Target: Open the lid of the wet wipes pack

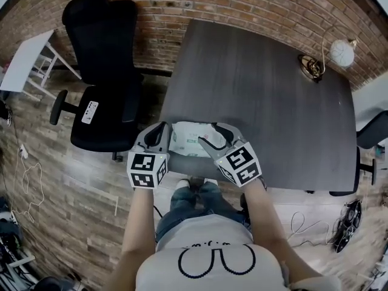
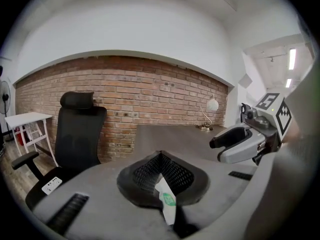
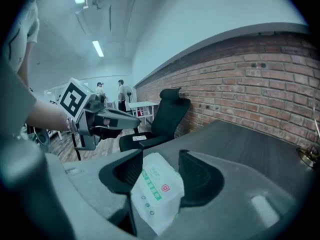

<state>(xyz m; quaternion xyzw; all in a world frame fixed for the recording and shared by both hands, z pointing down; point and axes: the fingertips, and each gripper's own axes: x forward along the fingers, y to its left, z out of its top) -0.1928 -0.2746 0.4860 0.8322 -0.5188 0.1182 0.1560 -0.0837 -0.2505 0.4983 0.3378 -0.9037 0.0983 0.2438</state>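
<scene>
Working at the near edge of a dark table (image 1: 260, 96), a person is holding the wet wipes pack (image 1: 189, 139) between two grippers. The pack is sitting over the table's near edge, right in front of the person. The views are not showing whether it is resting on the top or being held just above it.

The left gripper (image 1: 165, 137) is gripping the pack's left end. Its jaws are pressing together on a thin white edge with a green mark, which is sticking up between the pads in the left gripper view.

The right gripper (image 1: 211, 137) is reaching in from the right. Its jaws are standing wide apart, and the pack's right end is sitting in the gap between them. In the right gripper view, the white face with its green label and small red badge is filling most of that gap. The pads are lying just beside the pack's sides and are showing no clear squeeze.

A round white lamp (image 1: 341, 53) is standing on the table's far right corner. A black office chair (image 1: 103, 71) is standing on the wooden floor to the left of the table. A brick wall (image 1: 242, 5) is running along the far side.
</scene>
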